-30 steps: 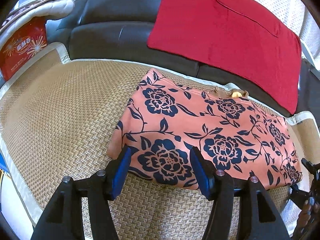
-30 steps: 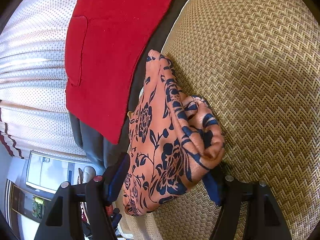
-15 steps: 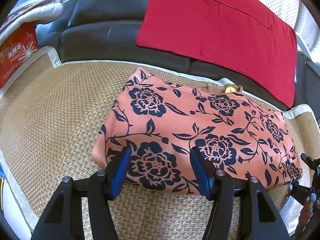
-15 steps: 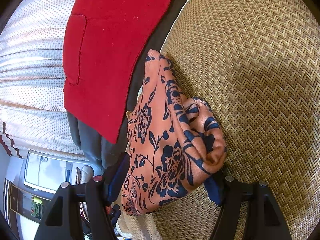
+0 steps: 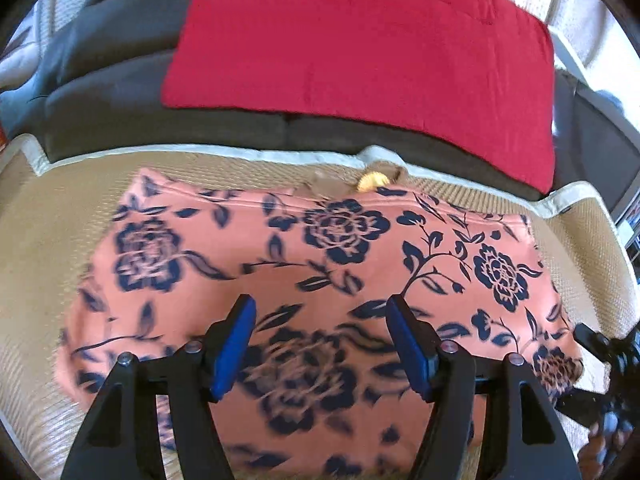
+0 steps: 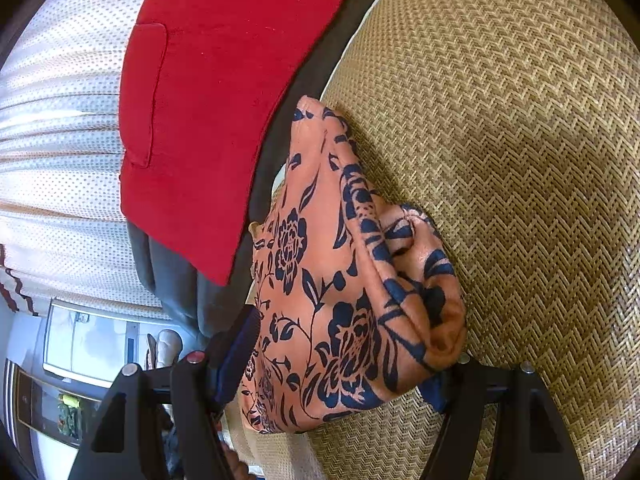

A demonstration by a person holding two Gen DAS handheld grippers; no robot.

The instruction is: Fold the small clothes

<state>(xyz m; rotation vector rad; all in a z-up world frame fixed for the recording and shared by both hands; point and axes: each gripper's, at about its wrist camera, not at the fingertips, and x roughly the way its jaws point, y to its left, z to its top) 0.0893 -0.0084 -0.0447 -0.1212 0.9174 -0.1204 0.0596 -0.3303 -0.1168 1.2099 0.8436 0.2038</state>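
Observation:
A salmon-pink garment with a navy flower print lies folded on a woven straw mat. My left gripper is open above its near edge, blue pads wide apart over the cloth. In the right wrist view the same garment bunches up between the spread fingers of my right gripper. The cloth lies loose in the gap, and the jaws stand wide apart. The right gripper also shows at the right edge of the left wrist view.
A red cloth hangs over the dark sofa back behind the mat. The mat's pale border runs along the sofa. A small yellow object peeks out at the garment's far edge. White dotted curtains hang behind.
My left gripper has moved forward over the garment, which now fills more of its view. The right gripper has barely moved; the bunched cloth sits a little deeper between its fingers.

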